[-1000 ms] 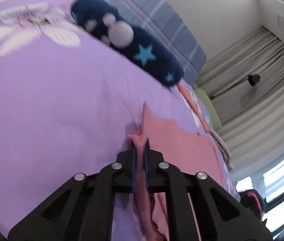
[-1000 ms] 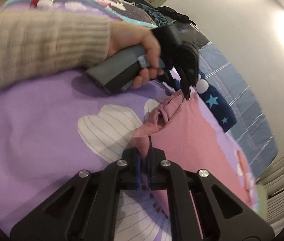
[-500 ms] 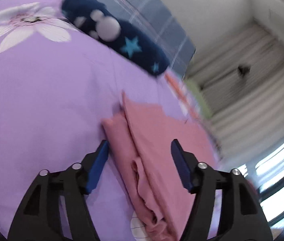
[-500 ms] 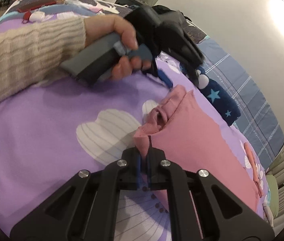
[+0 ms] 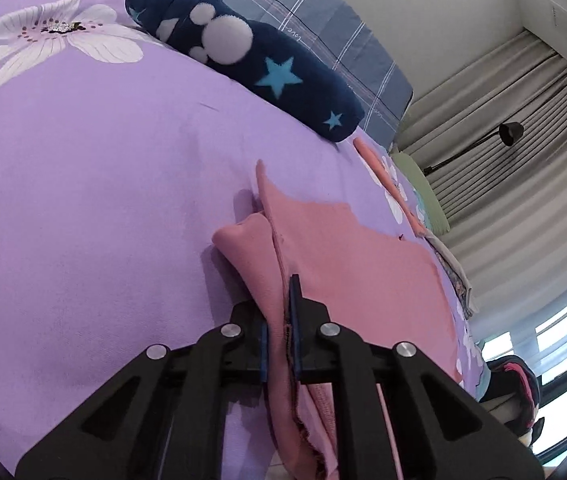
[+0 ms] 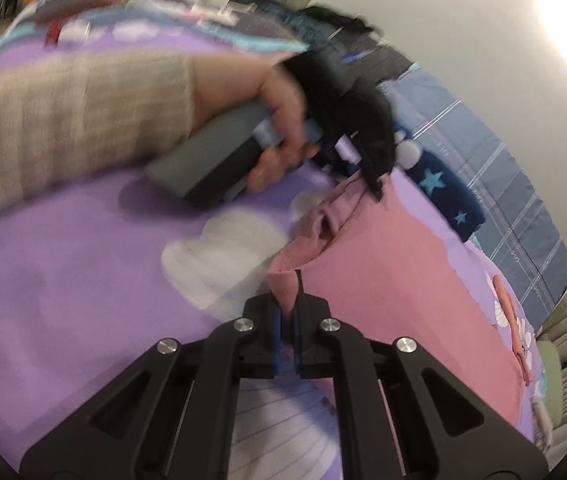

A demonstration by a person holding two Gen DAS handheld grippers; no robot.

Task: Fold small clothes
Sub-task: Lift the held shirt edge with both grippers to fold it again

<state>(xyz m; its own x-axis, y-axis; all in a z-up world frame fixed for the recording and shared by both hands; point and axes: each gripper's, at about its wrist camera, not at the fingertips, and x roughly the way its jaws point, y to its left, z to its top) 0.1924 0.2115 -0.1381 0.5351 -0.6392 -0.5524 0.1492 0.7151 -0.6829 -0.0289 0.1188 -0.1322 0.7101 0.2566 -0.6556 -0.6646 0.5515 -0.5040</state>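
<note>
Here, both grippers—left (image 5: 281, 320) closing, right (image 6: 287, 312) clamped—pinch the pink garment (image 5: 347, 248) edge between their fingers.

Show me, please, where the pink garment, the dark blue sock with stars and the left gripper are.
pink garment (image 5: 363, 256): left wrist view, flat upper panel.
dark blue sock with stars (image 5: 279, 76): left wrist view, light-blue star.
left gripper (image 5: 279, 320): left wrist view, between its fingertips, jaws closing on the fabric.

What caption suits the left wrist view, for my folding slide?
Left gripper closing on the pink garment's bunched edge on a purple floral bedsheet, navy star-patterned sock beyond.
</note>
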